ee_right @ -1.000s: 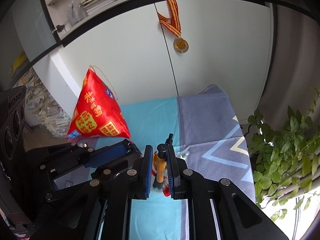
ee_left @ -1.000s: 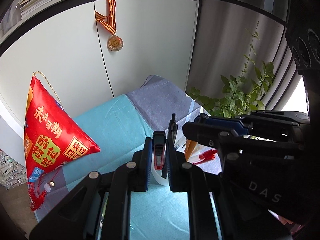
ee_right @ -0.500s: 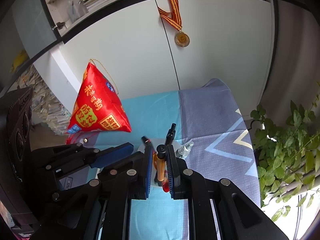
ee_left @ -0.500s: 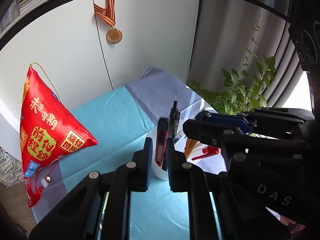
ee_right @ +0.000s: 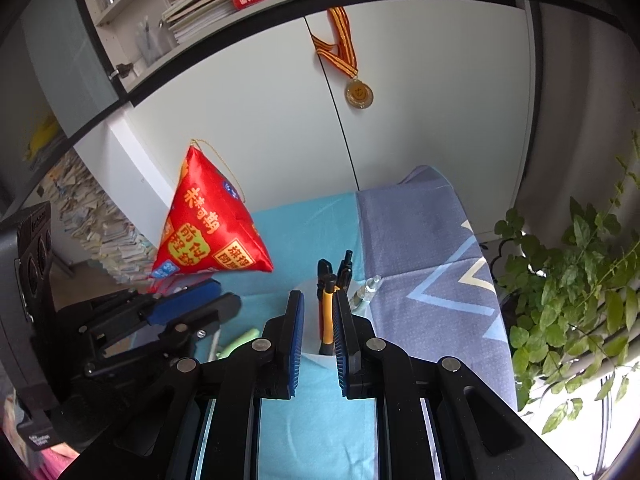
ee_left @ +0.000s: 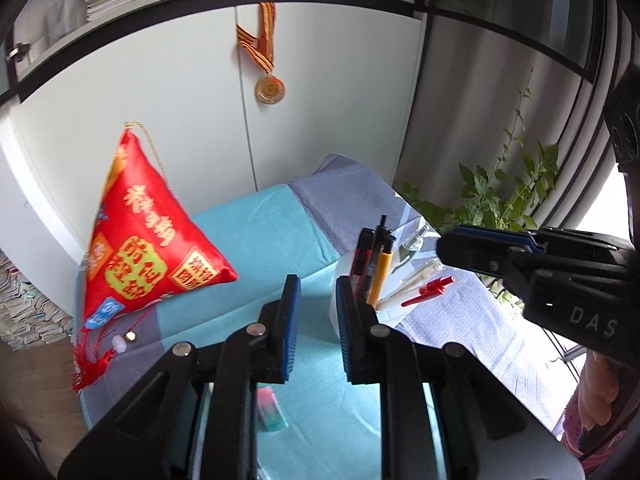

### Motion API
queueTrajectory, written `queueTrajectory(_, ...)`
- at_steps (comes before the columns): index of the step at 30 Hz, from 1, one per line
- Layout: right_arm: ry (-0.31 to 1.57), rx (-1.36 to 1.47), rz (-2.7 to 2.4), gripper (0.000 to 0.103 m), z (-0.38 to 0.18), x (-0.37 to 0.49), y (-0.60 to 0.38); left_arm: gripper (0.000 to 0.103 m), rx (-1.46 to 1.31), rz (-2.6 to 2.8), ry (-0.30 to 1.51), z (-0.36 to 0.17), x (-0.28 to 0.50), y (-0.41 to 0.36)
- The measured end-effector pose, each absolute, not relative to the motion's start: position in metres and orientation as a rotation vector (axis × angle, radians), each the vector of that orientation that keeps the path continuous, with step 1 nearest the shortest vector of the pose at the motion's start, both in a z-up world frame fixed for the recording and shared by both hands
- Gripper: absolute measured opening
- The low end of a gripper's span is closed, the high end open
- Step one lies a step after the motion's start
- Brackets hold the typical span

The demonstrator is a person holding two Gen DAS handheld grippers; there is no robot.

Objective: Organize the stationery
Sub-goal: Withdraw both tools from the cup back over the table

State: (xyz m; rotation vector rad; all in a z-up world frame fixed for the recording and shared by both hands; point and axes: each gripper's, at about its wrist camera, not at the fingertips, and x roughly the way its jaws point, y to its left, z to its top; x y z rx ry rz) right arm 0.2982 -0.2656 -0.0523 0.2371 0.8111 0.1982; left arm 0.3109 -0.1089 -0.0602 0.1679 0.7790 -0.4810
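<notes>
A white cup point(ee_left: 343, 266) stands on the teal cloth and holds a red and black utility knife point(ee_left: 361, 256), a black pen point(ee_left: 380, 236) and a yellow pen point(ee_left: 384, 270). My left gripper point(ee_left: 317, 300) sits just short of the cup with its jaws opening and nothing between them. My right gripper point(ee_right: 319, 312) is back from the cup point(ee_right: 316, 322), its pads a narrow gap apart. The yellow pen point(ee_right: 327, 320) shows through that gap but stands in the cup, free of the pads. A red pen point(ee_left: 428, 290) lies beside the cup.
A red pyramid pouch point(ee_left: 148, 248) stands at the back left. A pink and green eraser point(ee_left: 270, 406) and a green pen point(ee_right: 240, 340) lie on the cloth, a small clear bottle point(ee_right: 366, 288) by the cup. A potted plant point(ee_right: 580, 300) crowds the right edge.
Both grippers have drawn back and up from the cup. The utility knife has left the left jaws and the yellow pen the right jaws; both now stand in the cup.
</notes>
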Motion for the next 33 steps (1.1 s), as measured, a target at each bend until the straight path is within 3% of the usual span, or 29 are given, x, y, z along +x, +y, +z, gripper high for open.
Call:
queueTrajectory(15,0.821,0.157,0.29,0.014,-0.04,0.254,-0.216,0.023,0.121,-0.34,0.746,-0.049,0.261,-0.038)
queueTrajectory(27,0.988,0.082,0.353,0.014,-0.095,0.24,-0.163,0.023,0.104,-0.311,0.941,-0.144,0.247,-0.006)
queueTrajectory(33,1.098,0.049,0.391,0.015,-0.135,0.235,-0.134,0.023,0.073,-0.328,0.991,-0.167,0.253,0.002)
